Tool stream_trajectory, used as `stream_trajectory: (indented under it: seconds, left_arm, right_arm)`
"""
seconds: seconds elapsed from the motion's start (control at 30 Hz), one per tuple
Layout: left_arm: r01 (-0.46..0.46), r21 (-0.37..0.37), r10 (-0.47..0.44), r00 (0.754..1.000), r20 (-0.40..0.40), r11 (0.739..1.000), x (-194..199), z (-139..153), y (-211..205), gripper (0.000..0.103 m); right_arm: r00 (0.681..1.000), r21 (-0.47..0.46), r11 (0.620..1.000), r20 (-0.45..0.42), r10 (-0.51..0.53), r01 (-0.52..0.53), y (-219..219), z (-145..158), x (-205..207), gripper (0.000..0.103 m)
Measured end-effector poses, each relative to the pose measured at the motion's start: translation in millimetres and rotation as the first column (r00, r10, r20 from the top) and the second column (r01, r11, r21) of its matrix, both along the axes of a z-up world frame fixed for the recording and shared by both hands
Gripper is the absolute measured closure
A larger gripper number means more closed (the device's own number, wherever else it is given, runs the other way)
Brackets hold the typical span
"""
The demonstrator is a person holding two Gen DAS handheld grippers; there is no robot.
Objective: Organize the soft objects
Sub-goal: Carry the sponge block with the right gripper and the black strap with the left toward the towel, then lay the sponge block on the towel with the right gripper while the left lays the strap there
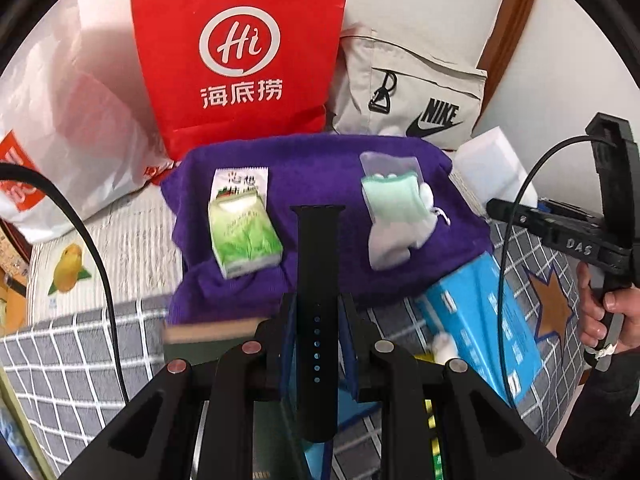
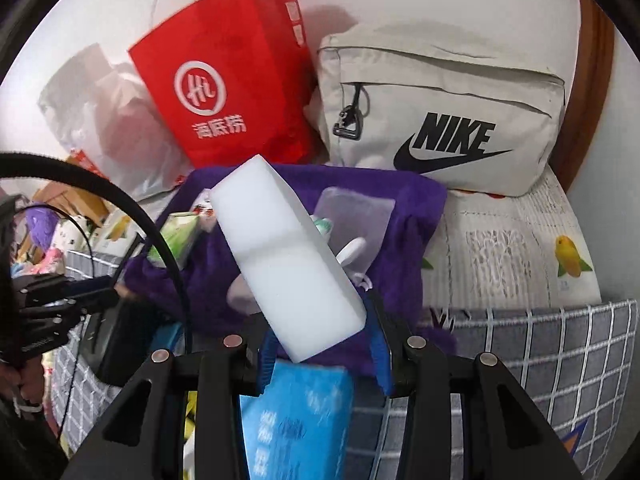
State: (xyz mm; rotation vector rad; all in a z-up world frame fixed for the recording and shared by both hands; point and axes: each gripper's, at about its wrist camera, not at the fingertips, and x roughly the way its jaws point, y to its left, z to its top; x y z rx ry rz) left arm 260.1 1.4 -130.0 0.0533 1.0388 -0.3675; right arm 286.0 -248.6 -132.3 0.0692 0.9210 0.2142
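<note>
A purple towel (image 1: 320,168) lies spread on the bed. On it sit a green tissue pack (image 1: 240,228) at the left and a mint pouch with a white soft toy (image 1: 394,216) at the right. My left gripper (image 1: 318,320) is shut on a black watch strap (image 1: 318,264), held upright over the towel's near edge. My right gripper (image 2: 324,332) is shut on a white sponge block (image 2: 288,256), tilted above the towel (image 2: 408,216). The sponge also shows in the left wrist view (image 1: 492,164) at the right.
A red paper bag (image 1: 240,52), a beige Nike bag (image 1: 416,92) and a white plastic bag (image 1: 68,120) stand behind the towel. A blue box (image 1: 484,328) lies on the grey checked sheet (image 1: 80,360). A dark book (image 1: 208,340) lies near my left gripper.
</note>
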Motion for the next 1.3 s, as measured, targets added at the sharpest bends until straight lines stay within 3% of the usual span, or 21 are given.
stream_trajectory:
  seconds: [0.57,0.67,0.73,0.8,1.3]
  left_arm:
    - [0.007,0.023,-0.006,0.999,-0.042,1.0,65.2,-22.9,-10.4,0.083]
    - [0.005,0.035,-0.003,0.999,-0.051,0.999,74.2,-28.1,-11.2,0.083]
    - [0.002,0.038,0.0,0.998,-0.061,0.999,81.1,-31.8,-11.6,0.083]
    - [-0.004,0.043,0.007,0.997,-0.076,0.999,88.3,-37.1,-12.2,0.083]
    - [-0.029,0.06,0.039,0.986,-0.165,0.998,125.7,-67.2,-25.0,0.083]
  right_arm:
    - [0.984,-0.029,0.999,-0.174,-0.025,0.021,3.4,-62.0,60.8,0.063]
    - [0.985,-0.033,0.999,-0.171,0.01,-0.016,7.5,-62.4,58.1,0.054]
    - [0.988,-0.035,0.999,-0.152,0.031,-0.036,9.9,-59.3,56.5,0.033]
    - [0.991,-0.046,0.998,-0.123,0.043,-0.049,11.3,-54.0,51.8,0.027]
    - [0.997,0.018,0.998,-0.038,0.064,-0.063,3.6,-23.4,36.0,0.027]
